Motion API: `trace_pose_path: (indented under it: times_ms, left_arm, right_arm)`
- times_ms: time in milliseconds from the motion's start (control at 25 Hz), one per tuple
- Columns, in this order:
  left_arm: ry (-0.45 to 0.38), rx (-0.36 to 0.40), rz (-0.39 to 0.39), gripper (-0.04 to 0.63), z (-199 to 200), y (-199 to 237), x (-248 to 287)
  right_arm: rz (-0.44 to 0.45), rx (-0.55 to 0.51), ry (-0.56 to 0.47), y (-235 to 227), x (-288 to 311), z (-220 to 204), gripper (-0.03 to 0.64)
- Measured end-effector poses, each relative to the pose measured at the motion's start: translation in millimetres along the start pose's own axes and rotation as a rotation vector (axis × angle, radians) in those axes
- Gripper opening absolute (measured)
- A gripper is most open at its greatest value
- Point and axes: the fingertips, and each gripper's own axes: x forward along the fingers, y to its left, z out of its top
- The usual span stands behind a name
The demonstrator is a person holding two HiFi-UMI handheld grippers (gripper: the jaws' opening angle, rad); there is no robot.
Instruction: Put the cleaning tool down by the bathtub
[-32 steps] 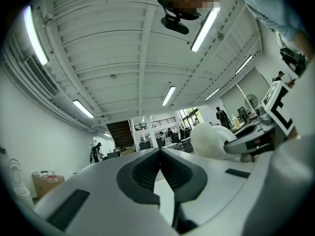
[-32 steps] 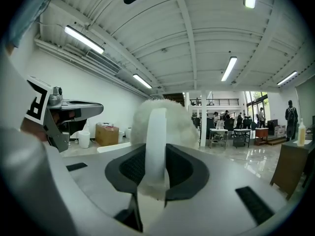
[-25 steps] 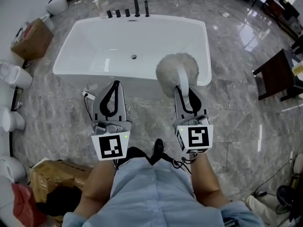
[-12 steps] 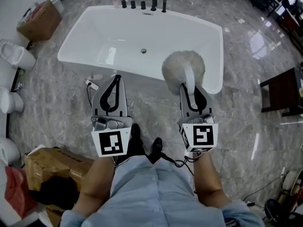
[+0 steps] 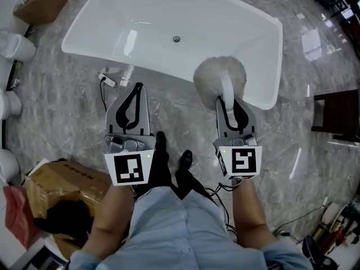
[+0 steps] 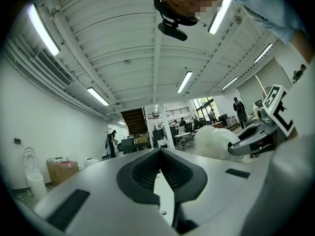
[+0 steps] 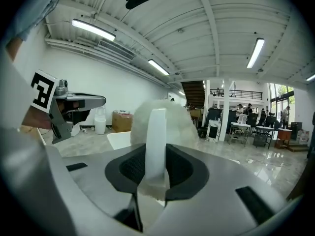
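1. Grey veined floor point(image 5: 67, 117), underfoot and on every side.
2. White bathtub point(image 5: 146, 27), lying across the far part of the floor.
3. Cardboard box point(image 5: 62, 181), at the floor's near left edge.
4. Left hand-held gripper point(image 5: 135, 90) point(image 6: 158, 154), jaws pressed together with nothing between them, held above the floor just short of the bathtub's near wall.
5. Right hand-held gripper point(image 5: 227, 101) point(image 7: 156, 154), clamped on the cleaning tool point(image 5: 219, 76) point(image 7: 160, 122) by its flat white handle.
6. Fluffy white head of the cleaning tool, off the floor, overlapping the bathtub's near right corner in the head view.
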Motion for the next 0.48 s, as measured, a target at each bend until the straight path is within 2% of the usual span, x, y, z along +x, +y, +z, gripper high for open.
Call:
trace_pose_path:
  times_ms: [320, 480]
  left_arm:
    - [0.095, -0.017, 0.0, 0.015, -78, 15, 16]
    - [0.13, -0.045, 0.01, 0.015, -118, 21, 20]
  right_arm:
    - [0.107, -0.01, 0.101, 36, 44, -61, 0.104]
    - [0.141, -0.008, 0.096, 55, 65, -90, 0.104]
